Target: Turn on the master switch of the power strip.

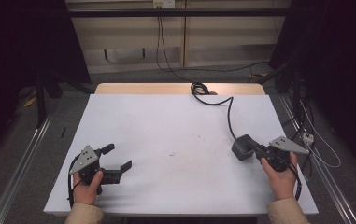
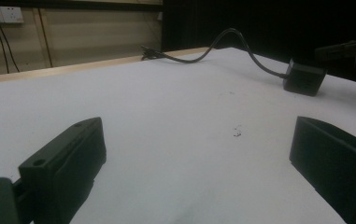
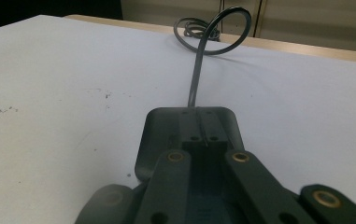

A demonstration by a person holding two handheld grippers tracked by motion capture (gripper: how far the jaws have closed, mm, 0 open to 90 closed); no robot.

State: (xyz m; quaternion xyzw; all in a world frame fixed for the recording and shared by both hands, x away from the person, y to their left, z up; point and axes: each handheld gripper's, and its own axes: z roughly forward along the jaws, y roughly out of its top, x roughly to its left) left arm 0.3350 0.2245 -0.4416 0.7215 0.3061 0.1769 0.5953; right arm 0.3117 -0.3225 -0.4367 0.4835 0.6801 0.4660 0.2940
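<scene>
From above, the white counter (image 1: pixel 175 140) stretches out with two hands working at its near edge. Over on the left, the left claw (image 1: pixel 119 157) sits low near the near-left corner, its jaws spread well apart with bare counter between them, the left hand (image 1: pixel 89 186) wrapped around its body. On the right, the right claw (image 1: pixel 256 150) has its jaws drawn together, their tips right against a dark power adapter (image 1: pixel 243 147) lying on the counter; whether they actually pinch it, I cannot tell from here. The adapter's black cord (image 1: pixel 229 114) runs away toward the far edge and ends in a small coil (image 1: pixel 199 88) there. The right hand (image 1: pixel 281 175) grips from behind.

Now the left claw's own camera: both black jaws stand wide at the bottom corners, white counter (image 2: pixel 175 116) open between them. The power adapter (image 2: pixel 304 77) rests far off at the upper right, its cord (image 2: pixel 231 39) arching back to the counter's far edge. A few dark specks (image 2: pixel 236 133) mark the surface.

Right claw's camera: the two jaws meet in the middle, closed together directly over the power adapter (image 3: pixel 154 128), which lies flat under them. Its cord (image 3: pixel 196 79) rises straight ahead into a loop (image 3: pixel 227 30).
</scene>
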